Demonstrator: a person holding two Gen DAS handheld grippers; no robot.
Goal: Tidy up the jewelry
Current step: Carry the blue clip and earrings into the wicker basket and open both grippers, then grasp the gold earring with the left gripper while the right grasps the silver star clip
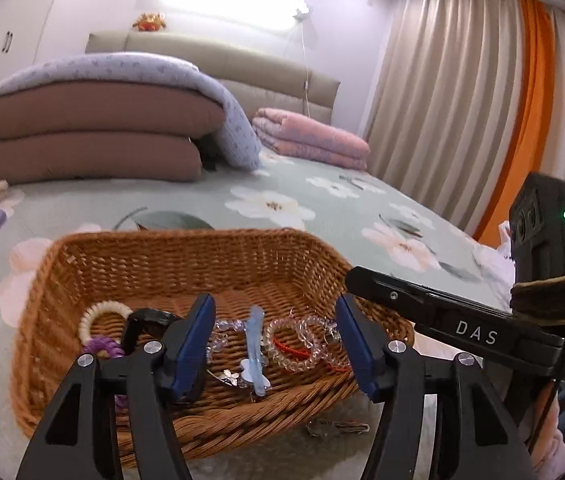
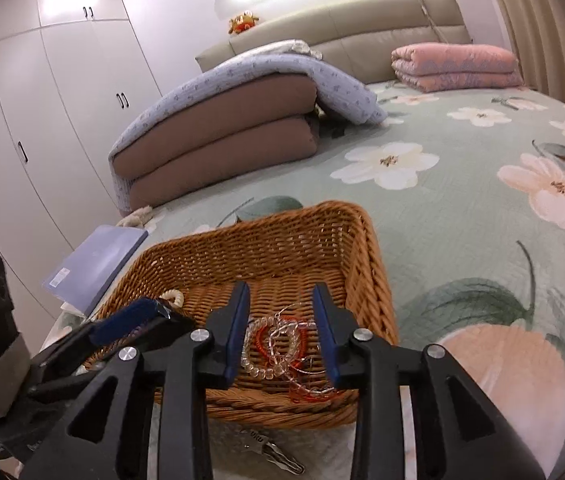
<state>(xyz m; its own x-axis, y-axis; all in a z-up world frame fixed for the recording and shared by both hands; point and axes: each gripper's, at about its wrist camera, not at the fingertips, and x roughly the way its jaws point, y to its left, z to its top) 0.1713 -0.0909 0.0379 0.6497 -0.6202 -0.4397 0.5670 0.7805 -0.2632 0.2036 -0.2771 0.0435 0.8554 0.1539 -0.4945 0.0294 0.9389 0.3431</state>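
Hovering Over the Jewelry Basket

Hanging above the wicker basket [image 1: 162, 264] near the bed's [image 1: 322, 208] front edge, left gripper [image 1: 274, 344] and right gripper [image 2: 282, 328] both gape, released, grasping nothing; bracelets [image 1: 294, 344] lie along the basket's near wall.

From my left wrist camera, the left gripper's [image 1: 276, 344] own fingers cover part of the wicker basket [image 1: 170, 256]: the purple coil band [image 1: 102, 347] shows only a loop beside the left finger, and I can't tell what the dark object [image 1: 150, 316] behind it is. The tangle of clear bead bracelets [image 1: 302, 340] runs behind the right finger. The keys [image 1: 336, 427] in front of the basket are blurred and partly covered. The right gripper's [image 1: 442, 316] body runs off the frame edge.

From the right wrist view, the cream bead bracelet [image 2: 174, 298] is half hidden by the other gripper, and the blue folder [image 2: 98, 264] is partly covered by the basket.
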